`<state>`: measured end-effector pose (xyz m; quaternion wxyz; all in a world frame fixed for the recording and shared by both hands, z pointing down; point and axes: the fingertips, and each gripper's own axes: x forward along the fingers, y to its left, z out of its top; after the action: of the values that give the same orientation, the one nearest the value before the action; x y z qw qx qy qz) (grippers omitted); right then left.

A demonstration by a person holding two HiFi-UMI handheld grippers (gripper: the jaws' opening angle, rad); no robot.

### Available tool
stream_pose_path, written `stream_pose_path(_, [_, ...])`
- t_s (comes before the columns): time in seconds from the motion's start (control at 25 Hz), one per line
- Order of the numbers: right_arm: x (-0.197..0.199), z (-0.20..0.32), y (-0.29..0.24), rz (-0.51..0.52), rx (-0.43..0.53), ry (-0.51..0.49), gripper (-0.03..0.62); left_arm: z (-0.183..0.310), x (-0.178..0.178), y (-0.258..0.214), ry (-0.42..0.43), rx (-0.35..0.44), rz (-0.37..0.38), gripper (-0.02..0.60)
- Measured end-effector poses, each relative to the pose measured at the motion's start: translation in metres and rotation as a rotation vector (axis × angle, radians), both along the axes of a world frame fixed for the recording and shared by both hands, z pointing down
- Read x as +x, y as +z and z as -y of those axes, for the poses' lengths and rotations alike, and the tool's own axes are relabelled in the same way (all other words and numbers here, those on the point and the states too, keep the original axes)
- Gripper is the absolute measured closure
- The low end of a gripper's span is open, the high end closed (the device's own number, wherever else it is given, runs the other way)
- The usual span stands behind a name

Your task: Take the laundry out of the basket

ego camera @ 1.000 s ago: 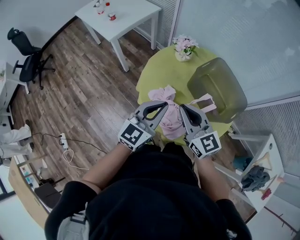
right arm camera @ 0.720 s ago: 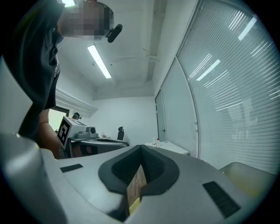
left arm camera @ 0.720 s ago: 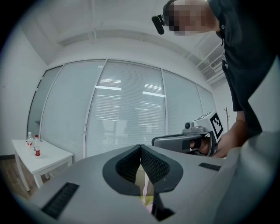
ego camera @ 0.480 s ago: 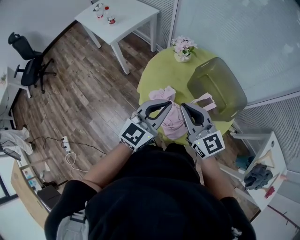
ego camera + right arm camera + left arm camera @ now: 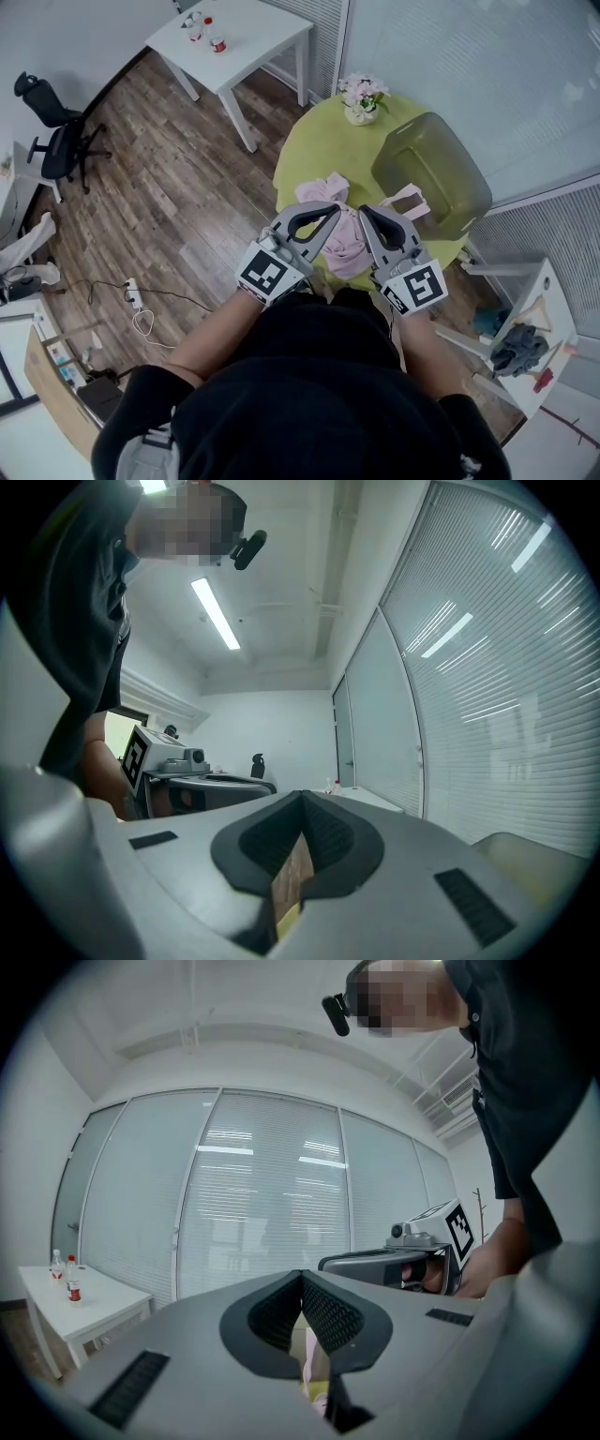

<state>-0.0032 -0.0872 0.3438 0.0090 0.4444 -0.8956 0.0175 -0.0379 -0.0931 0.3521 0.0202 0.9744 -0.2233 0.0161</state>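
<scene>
In the head view a pile of pink laundry lies on the near part of the round yellow-green table. An olive-green translucent basket stands at the table's right, apart from the pile. My left gripper and right gripper hover side by side just above the pile's near edge. Both are shut, tips touching, with nothing between them. In the left gripper view the shut jaws meet at the left gripper; the right gripper view shows the right gripper likewise shut and empty.
A vase of pink flowers stands at the table's far edge. A white side table with bottles is at the far left, an office chair further left. A rack with clothes stands at the right. Wooden floor surrounds the table.
Both grippers stay shut over the pink pile. The whole head view has shifted only slightly; nothing has been picked up or let go.
</scene>
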Motion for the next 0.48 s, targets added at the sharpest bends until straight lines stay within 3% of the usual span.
stream_pose_path(0.48, [-0.002,-0.011,0.0,-0.005,0.005,0.01,0.571,-0.009,0.002,-0.005,0.021,0.02,0.016,0.571])
